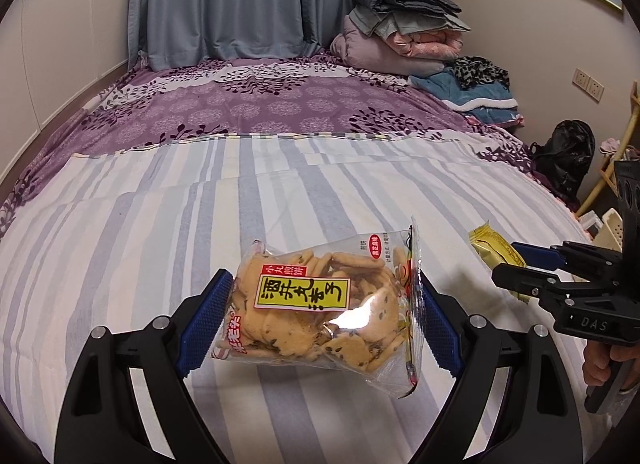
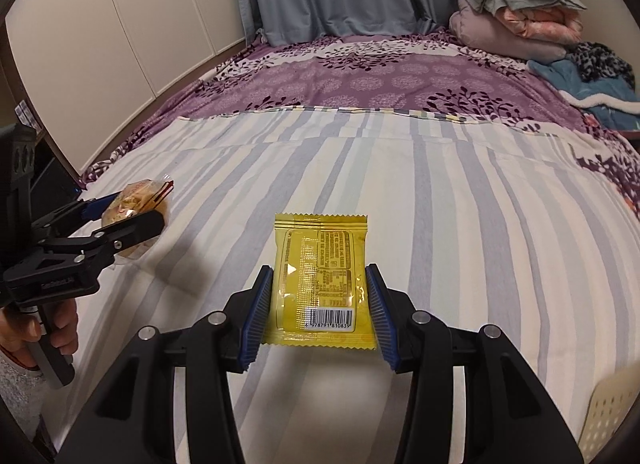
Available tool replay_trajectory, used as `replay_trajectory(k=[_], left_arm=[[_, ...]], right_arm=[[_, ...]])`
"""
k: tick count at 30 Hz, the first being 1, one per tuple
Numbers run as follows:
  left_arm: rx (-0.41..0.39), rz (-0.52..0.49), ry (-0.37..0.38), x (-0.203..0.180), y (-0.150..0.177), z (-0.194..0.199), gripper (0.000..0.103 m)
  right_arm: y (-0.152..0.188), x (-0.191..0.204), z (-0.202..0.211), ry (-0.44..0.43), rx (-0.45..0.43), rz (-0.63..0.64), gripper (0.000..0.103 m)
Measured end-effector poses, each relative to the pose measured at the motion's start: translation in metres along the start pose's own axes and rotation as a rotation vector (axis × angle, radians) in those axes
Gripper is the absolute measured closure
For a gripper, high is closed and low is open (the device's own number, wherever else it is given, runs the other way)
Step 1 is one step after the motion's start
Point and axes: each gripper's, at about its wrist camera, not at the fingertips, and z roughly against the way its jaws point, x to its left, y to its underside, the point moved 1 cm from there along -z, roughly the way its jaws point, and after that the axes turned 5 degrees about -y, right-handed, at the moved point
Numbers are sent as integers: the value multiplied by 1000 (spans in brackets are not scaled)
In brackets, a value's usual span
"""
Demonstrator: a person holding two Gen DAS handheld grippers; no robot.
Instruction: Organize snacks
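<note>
In the left wrist view a clear bag of round crackers (image 1: 320, 308) with a red and yellow label hangs above the striped sheet, and my left gripper (image 1: 320, 316) is shut on it, a blue pad pressed against each side. My right gripper (image 2: 318, 304) is shut on a flat yellow snack packet (image 2: 320, 276), barcode side up, also lifted off the bed. Each gripper shows in the other's view: the right gripper (image 1: 516, 264) with the yellow packet (image 1: 496, 256) at the right, the left gripper (image 2: 132, 208) with the cracker bag (image 2: 136, 196) at the left.
The bed (image 1: 200, 200) carries a striped sheet in front and a purple flowered cover behind. Folded blankets (image 1: 404, 36) and clothes are piled at the far right corner. A cream perforated basket (image 2: 608, 412) sits at the bed's right edge. White cupboards (image 2: 120, 24) line the left wall.
</note>
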Motion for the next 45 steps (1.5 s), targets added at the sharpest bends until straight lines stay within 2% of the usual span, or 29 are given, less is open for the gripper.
replay_trajectory(k=[10,21,33,36,40,42,45], left_arm=[[49,-4,28,-17,50,38,14],[99,-47,92,-58,104,78,14],[52,-134,127,-101,108,106,14],[74,-153,96,-97,115,99,14],[133,-128,63,-82,127,80,13],[146,-103,79,-75,132,74,5],[168,-76,124,-70,135,64,3]], right_arm=[[70,12,50,-38,-20,-82,56],[132,18,94,-56,-33,-132,56],[155,10,136,-24,-111,-149,56],[160,8,137,-20,-113,-157,56],[163,8,128,-26,-92,-161,56],[163,10,123,-33,-82,-160,56],[162,16,120,-37,-78,-151,56]])
